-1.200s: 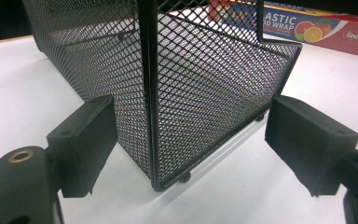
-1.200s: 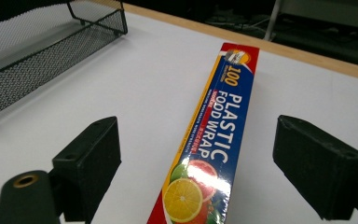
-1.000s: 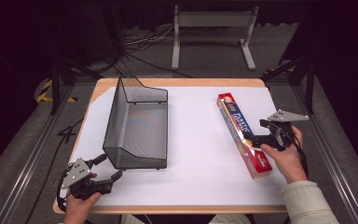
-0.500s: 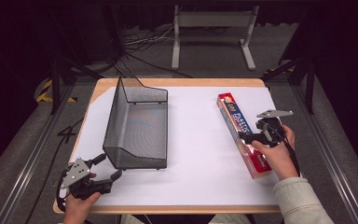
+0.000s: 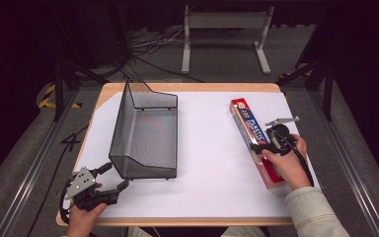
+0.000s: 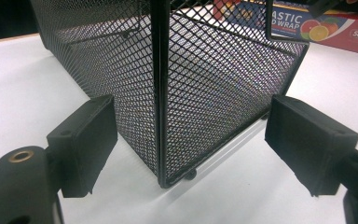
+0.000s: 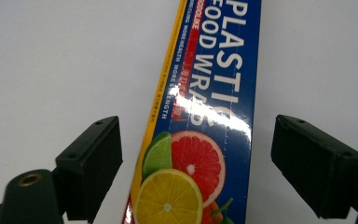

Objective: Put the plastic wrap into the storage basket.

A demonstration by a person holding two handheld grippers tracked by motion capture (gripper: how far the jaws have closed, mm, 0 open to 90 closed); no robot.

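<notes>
The right claw (image 7: 196, 163) is gaping wide astride the box (image 7: 205, 116) reading "PLASTIC FOOD WRAP"; the left claw (image 6: 191, 140) is gaping empty before the mesh basket (image 6: 177, 70).

I count one table (image 5: 276, 89) with one white sheet (image 5: 212, 148) over its top. On it I see one black mesh basket (image 5: 145, 131), near the left edge, and one box of plastic wrap (image 5: 249, 126), along the right edge. I hold two grippers: one left gripper (image 5: 113, 180) at the near left corner, one right gripper (image 5: 257, 146) over the box. Each has two black jaws, spread apart.
</notes>
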